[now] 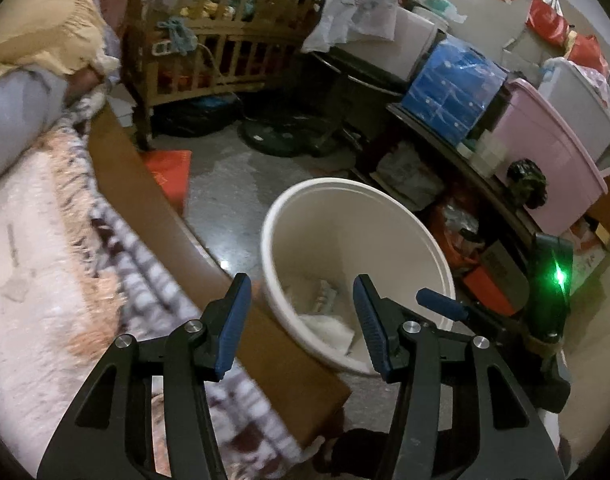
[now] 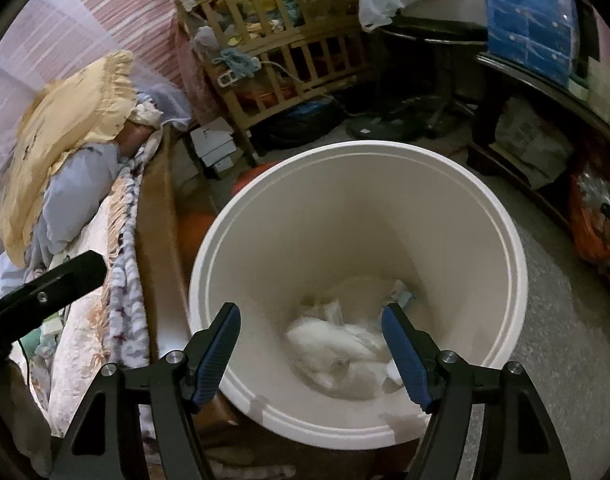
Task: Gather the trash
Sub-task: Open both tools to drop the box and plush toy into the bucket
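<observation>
The white bin (image 2: pixel 357 292) stands on the floor just beside the bed edge (image 1: pixel 153 200), white crumpled trash (image 2: pixel 337 344) at its bottom. Your right gripper (image 2: pixel 311 350) hangs over the bin mouth, jaws apart, nothing between them; your left gripper (image 1: pixel 301 320) is also spread and empty, nearer the bed. Likely a drop is done, so lift clear of the rim before swinging away. Watch the quilt (image 1: pixel 45 260), the low shelf (image 1: pixel 465 168) and the wooden crib (image 2: pixel 281 52) crowding the floor.

The white trash (image 2: pixel 337 344) at the bottom of the bucket (image 2: pixel 505 240) is blurred, its items indistinguishable. The left gripper (image 2: pixel 45 292) is cut off by the right wrist view's edge.
</observation>
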{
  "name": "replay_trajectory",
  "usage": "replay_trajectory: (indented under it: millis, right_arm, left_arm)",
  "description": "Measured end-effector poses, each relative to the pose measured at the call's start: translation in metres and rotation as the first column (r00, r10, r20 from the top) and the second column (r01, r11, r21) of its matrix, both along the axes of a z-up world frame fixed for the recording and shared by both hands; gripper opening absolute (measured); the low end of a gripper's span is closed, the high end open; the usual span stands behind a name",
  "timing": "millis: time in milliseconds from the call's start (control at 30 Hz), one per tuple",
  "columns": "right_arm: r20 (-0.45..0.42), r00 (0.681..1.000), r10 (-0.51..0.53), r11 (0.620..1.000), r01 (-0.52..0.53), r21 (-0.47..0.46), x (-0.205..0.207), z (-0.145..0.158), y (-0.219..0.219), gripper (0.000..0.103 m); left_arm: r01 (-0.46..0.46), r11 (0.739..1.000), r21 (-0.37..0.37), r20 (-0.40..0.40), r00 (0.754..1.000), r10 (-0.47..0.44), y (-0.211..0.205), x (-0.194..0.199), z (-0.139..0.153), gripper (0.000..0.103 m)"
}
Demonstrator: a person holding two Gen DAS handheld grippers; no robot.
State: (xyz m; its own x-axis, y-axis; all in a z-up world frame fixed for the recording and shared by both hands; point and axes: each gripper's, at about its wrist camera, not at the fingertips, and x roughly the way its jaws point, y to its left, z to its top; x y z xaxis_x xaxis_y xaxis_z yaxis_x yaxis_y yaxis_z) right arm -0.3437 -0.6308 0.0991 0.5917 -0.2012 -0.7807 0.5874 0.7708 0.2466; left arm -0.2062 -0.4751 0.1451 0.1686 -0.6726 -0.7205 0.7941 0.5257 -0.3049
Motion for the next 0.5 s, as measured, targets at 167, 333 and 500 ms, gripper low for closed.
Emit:
replay_trajectory:
  millis: [167, 333, 500]
  right_arm:
    - [0.017, 0.999, 0.041, 0.999, -0.041, -0.022, 0.008, 0.009, 0.018, 0.071]
    - [0.042, 0.996, 0.083, 0.996, -0.081, -0.036, 0.019, 0.02, 0.042, 0.071]
    - [0.054, 0.989, 0.141, 0.989, -0.138, -0.053, 0.032, 0.029, 0.072, 0.071]
  left_arm:
    - [-0.058, 0.998, 0.012, 0.054, 0.997, 0.057, 0.027, 0.0, 0.008, 0.051]
    - [-0.124, 0.992, 0.024, 0.107, 0.987, 0.12, 0.058, 0.002, 0.012, 0.051]
    - [-0.19, 0.981, 0.039, 0.156, 0.971, 0.182, 0.09, 0.006, 0.016, 0.051]
